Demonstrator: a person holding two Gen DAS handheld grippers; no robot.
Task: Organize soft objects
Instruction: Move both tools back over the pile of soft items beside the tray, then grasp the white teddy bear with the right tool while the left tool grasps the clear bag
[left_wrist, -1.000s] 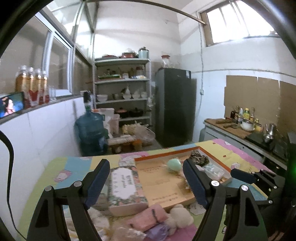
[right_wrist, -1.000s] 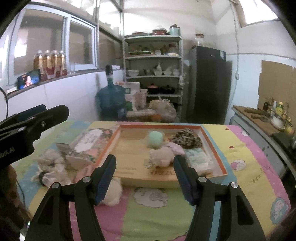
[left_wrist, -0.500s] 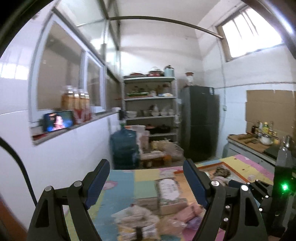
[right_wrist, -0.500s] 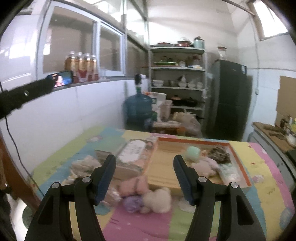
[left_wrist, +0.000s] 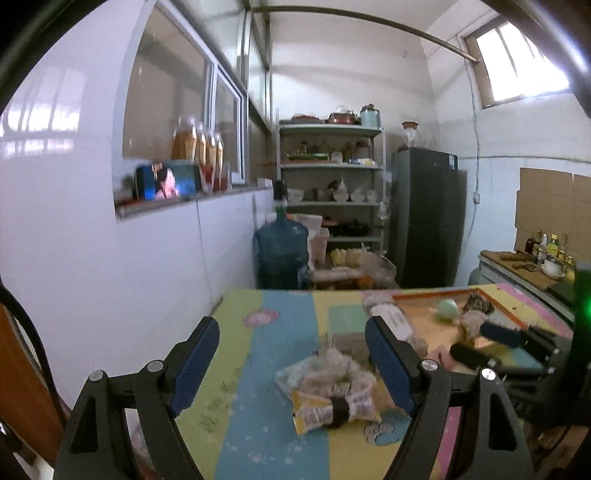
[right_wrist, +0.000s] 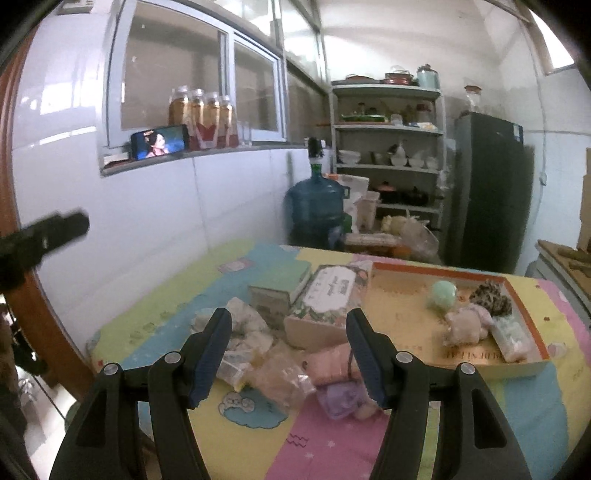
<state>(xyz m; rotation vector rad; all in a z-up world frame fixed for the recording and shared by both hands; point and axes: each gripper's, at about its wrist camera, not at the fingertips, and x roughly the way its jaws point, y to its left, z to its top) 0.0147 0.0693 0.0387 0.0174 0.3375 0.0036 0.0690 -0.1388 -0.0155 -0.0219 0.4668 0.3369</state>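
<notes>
A wooden tray with an orange rim (right_wrist: 413, 267) holds a green ball (right_wrist: 442, 293), a leopard-print pouch (right_wrist: 493, 297), a pink plush (right_wrist: 467, 325) and a clear pack (right_wrist: 511, 338). Left of it lie a floral tissue pack (right_wrist: 327, 295), a pink soft roll (right_wrist: 330, 363), a purple soft item (right_wrist: 340, 400) and crinkly packets (left_wrist: 332, 384). My right gripper (right_wrist: 288, 354) is open and empty, above the pile. My left gripper (left_wrist: 291, 363) is open and empty, above the table's left part. The right gripper's fingers (left_wrist: 498, 334) show in the left wrist view.
The table has a pastel patchwork cloth (right_wrist: 159, 321). A white tiled wall (left_wrist: 110, 266) runs along its left. Behind stand a blue water jug (right_wrist: 317, 206), a shelf rack (right_wrist: 388, 147) and a dark fridge (right_wrist: 491, 192). A small box (right_wrist: 273, 295) sits by the tissue pack.
Both grippers have pulled back and swung left, away from the tray. The pile of soft items now lies ahead of them. Both stay open and empty.
</notes>
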